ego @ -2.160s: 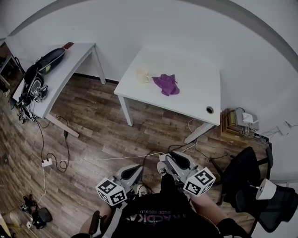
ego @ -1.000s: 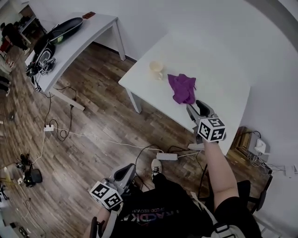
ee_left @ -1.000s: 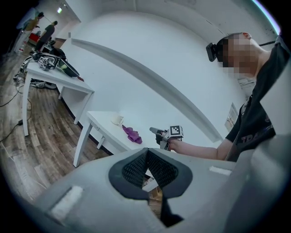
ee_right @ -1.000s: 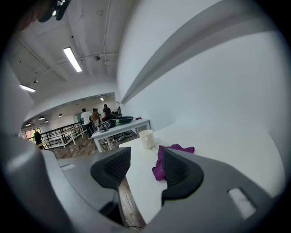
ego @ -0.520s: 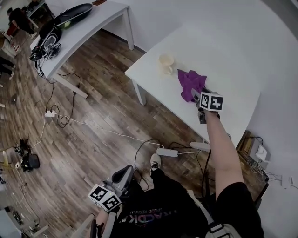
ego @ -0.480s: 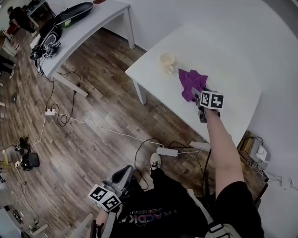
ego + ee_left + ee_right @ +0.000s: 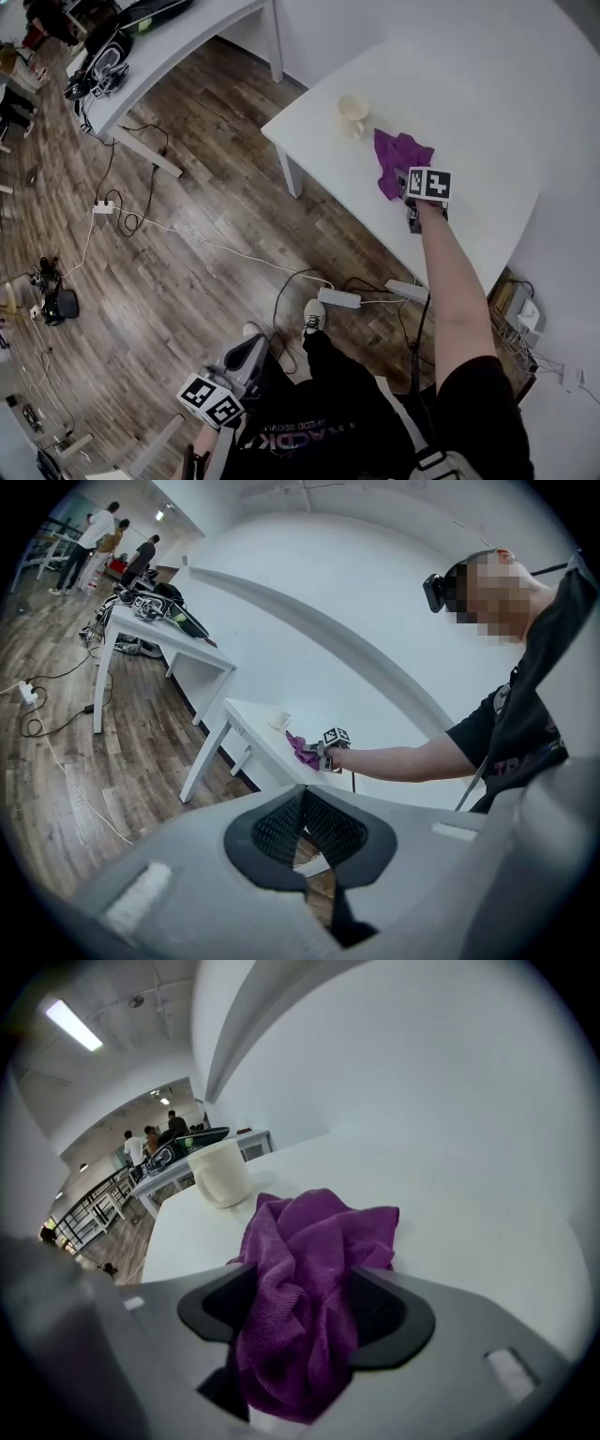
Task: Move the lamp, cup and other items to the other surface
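Observation:
A crumpled purple cloth [image 7: 398, 159] lies on the white table [image 7: 469, 122], with a cream cup [image 7: 352, 111] just to its left. My right gripper [image 7: 409, 185] is at the cloth's near edge, arm stretched out. In the right gripper view the cloth [image 7: 309, 1269] bunches between the jaws of the right gripper [image 7: 305, 1288], which have just been opening and stand wide; the cup [image 7: 219, 1173] stands behind. My left gripper [image 7: 251, 349] hangs low by my waist, shut and empty. The left gripper view shows its pads [image 7: 281, 822] meeting, with the cloth [image 7: 302, 749] and cup [image 7: 277, 720] far off.
A second white table [image 7: 178, 37] with bags and gear stands at the upper left. Cables and a power strip [image 7: 337, 298] trail over the wood floor below the table. People [image 7: 94, 536] stand far off. A white wall runs behind the table.
My right gripper has come down and forward from the table's near side onto the purple cloth, which now sits between its jaws. The left gripper stays low by my waist.

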A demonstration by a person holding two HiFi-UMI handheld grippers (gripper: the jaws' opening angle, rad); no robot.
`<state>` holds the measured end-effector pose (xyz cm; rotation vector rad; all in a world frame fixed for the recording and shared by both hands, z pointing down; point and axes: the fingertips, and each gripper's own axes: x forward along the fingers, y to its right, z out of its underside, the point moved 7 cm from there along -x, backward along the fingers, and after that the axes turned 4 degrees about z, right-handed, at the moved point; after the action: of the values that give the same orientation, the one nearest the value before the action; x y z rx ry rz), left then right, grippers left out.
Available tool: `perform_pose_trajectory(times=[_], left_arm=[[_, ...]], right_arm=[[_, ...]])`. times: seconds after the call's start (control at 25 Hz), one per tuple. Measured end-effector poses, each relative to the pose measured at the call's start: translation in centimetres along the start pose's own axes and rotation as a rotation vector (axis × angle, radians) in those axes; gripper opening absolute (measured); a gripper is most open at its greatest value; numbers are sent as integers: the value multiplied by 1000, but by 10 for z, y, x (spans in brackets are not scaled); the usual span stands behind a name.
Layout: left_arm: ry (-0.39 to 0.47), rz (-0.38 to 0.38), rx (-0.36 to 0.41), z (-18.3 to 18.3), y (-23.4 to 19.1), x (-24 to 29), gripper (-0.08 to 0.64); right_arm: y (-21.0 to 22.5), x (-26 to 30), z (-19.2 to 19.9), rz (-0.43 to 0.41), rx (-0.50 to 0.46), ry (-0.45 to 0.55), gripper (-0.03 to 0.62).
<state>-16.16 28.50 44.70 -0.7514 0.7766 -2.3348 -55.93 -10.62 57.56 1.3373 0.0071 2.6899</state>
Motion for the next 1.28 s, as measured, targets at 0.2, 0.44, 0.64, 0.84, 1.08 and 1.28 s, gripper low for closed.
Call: perform_pose_trajectory(times=[0.2,0.44,0.64,0.84,1.08,1.28], left_arm=[[-6,0,-4,-2,-2,1,3],[-25,18,2,-5,-3,7,3],[-37,25,6,-7,-4,5,3],[-48,46,11,-11,-8,4,3],[-66,99,44,-20,-8,2,3],[-75,127,56,-29,-11,-6,3]], right_arm=[[-2,-1,1,40,-81,2,218],[-1,-2,3,32,-68,25,93],[2,-12,4,27,-16,88,72],[0,-30,-1,28,17,173,69],[-7,-63,-10,12,57,288,69],[-12,-95,-13,-2,76,380,69]])
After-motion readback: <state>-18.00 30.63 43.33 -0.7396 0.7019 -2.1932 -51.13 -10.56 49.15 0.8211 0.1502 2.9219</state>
